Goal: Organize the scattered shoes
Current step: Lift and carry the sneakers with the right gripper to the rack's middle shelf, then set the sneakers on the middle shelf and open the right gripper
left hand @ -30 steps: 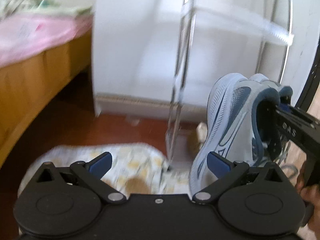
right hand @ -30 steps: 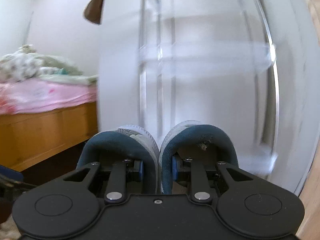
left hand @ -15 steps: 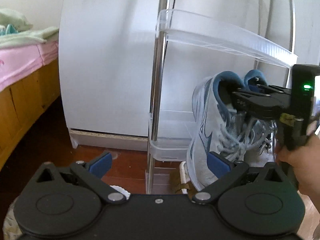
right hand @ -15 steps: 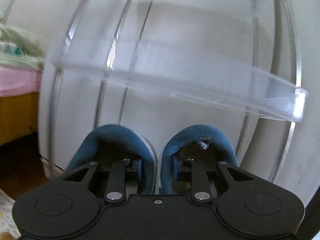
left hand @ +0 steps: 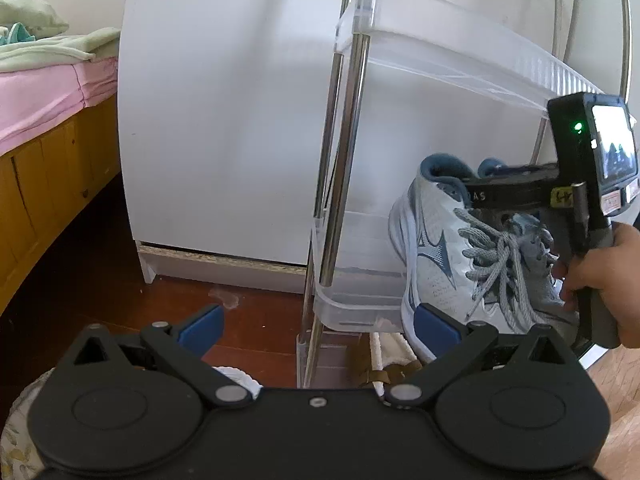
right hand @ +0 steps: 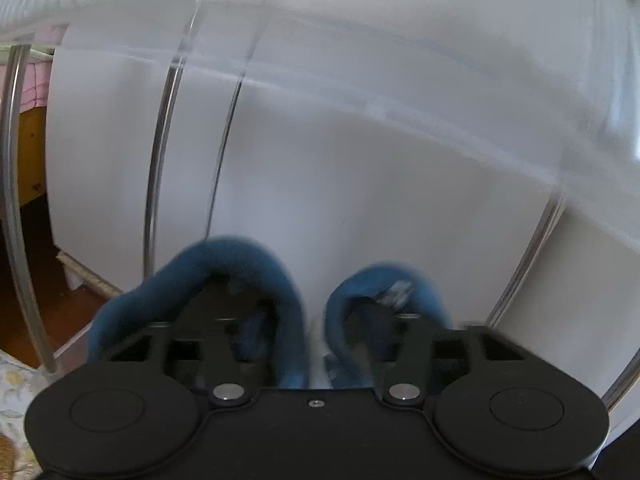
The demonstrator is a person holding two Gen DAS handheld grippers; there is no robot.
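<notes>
Shoe rack (left hand: 460, 46): clear-shelved frame against the white cabinet (left hand: 224, 120).
Sneakers (left hand: 472, 256): pair now resting on the rack's lower shelf, carried in from outside the rack a second ago.
Right gripper (right hand: 316, 320): jaws opening, one finger inside each heel collar, inner walls no longer pinched.
Left gripper (left hand: 316, 322): jaws wide apart, empty, before the rack.
Status: pair released; withdrawal appears next.

A white cabinet (left hand: 224, 120) fills the middle of the left wrist view, standing on a dark reddish wood floor (left hand: 92, 280). At the left edge, a wooden bed frame (left hand: 48, 168) carries pink bedding (left hand: 44, 96) with pale green fabric (left hand: 48, 52) heaped on top.
</notes>
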